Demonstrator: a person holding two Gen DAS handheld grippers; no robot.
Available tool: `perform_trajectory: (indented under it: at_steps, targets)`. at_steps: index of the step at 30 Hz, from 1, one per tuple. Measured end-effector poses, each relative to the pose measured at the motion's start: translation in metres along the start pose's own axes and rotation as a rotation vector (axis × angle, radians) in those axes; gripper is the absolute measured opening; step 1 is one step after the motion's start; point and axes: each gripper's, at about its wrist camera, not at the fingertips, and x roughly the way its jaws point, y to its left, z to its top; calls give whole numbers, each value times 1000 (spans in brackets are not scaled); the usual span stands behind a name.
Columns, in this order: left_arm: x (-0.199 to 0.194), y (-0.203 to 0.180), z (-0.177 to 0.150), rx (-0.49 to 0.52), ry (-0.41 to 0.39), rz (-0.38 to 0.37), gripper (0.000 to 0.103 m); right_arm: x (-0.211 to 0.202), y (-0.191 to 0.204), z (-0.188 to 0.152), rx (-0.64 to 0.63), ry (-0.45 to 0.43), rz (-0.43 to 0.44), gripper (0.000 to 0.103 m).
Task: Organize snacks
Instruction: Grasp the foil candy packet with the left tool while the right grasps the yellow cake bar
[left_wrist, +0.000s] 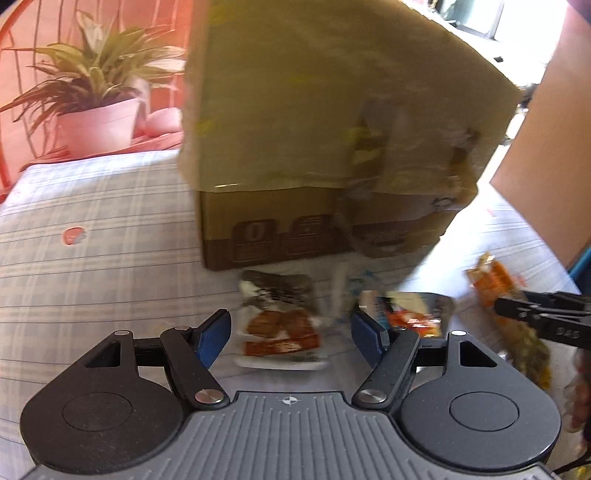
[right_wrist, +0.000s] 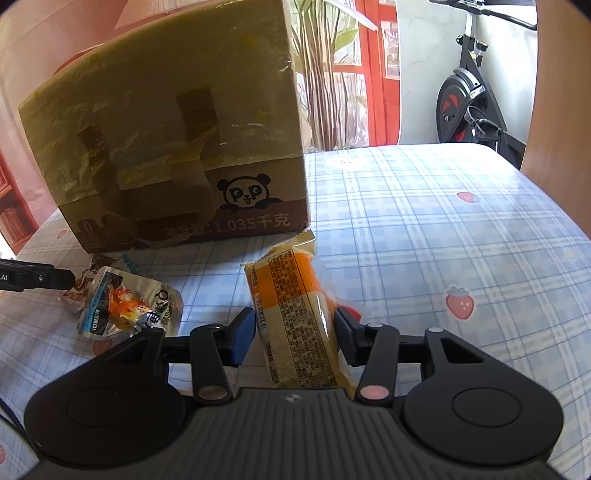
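A tall cardboard box (left_wrist: 295, 147) (right_wrist: 166, 147) with a panda print stands on the chequered tablecloth (right_wrist: 443, 221). In front of it lie snack packs. My left gripper (left_wrist: 291, 321) hangs open just above a white pack of brown pieces (left_wrist: 280, 332), its blue pads on either side and clear of it. A silver pack (left_wrist: 413, 314) (right_wrist: 129, 306) lies just to its right. My right gripper (right_wrist: 294, 315) is shut on a long orange-and-yellow pack (right_wrist: 295, 314) (left_wrist: 495, 280), gripped across its width near the table. The picture in the left wrist view is blurred.
A potted plant (left_wrist: 96, 110) stands beyond the table's far left edge. An exercise bike (right_wrist: 469, 103) is behind the table on the right, and a wooden panel (left_wrist: 546, 166) rises at the right edge. Bare cloth stretches right of the orange pack.
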Motion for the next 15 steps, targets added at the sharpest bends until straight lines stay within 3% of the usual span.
perform_trajectory:
  at_steps: [5, 9, 11, 15]
  targets:
    - [0, -17, -6, 9, 6, -91, 73, -4, 4, -3, 59, -6, 56, 48]
    - [8, -31, -11, 19, 29, -108, 66, -1, 14, -5, 61, -1, 74, 48]
    - [11, -35, -15, 7, 41, -102, 57, 0, 17, -7, 65, 5, 80, 48]
    - [16, -33, -19, -32, 58, -121, 55, 2, 19, -10, 62, 18, 89, 48]
